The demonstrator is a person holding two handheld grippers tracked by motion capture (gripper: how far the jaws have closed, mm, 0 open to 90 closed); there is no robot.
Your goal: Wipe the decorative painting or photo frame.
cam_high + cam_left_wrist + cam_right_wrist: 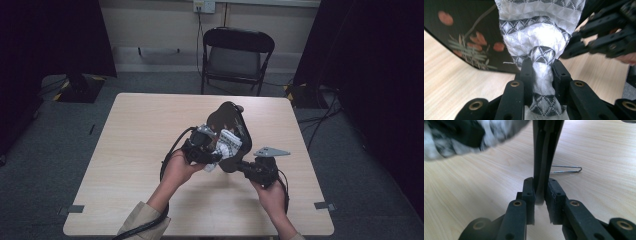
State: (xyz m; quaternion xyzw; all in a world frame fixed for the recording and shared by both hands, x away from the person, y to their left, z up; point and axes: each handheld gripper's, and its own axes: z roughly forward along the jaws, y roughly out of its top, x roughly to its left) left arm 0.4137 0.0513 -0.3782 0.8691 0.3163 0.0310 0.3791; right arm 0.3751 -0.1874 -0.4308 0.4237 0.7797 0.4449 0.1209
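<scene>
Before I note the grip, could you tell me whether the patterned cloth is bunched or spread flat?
Bunched: the patterned cloth gathers into a narrow twist between the left gripper jaws, fanning wider beyond them against the black floral tray.

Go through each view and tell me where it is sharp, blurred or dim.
High view: dim room, dark corners, the table evenly lit. Left gripper view: the cloth is sharp, the right gripper soft. Right gripper view: the cloth at top left is badly blurred, the dark tray and wire clip fairly clear.

1 overhead view; 2 close views along jaws
</scene>
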